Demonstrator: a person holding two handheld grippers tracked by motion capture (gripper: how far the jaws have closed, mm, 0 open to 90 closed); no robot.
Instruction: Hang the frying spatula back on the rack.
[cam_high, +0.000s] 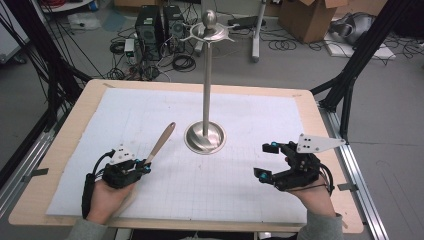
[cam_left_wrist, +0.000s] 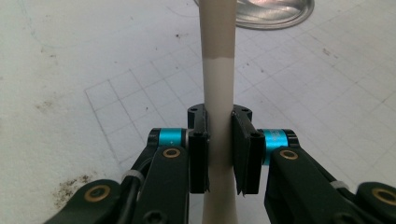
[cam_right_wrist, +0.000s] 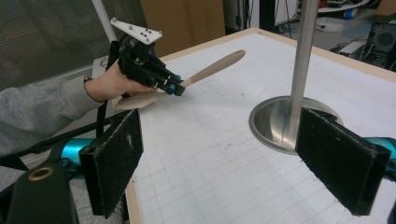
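Black jaws of the left gripper (cam_left_wrist: 219, 154) clamp the pale wooden spatula (cam_high: 161, 141) by its handle at the lower left of the high view, its tip angled toward the tall steel hanging stand (cam_high: 205, 135). Pickup looks done; hanging it probably remains. At lower right, the right gripper (cam_high: 266, 161) gapes wide, empty.

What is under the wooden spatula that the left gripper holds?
Under the wooden spatula is the white gridded mat. The left gripper covers part of its handle.
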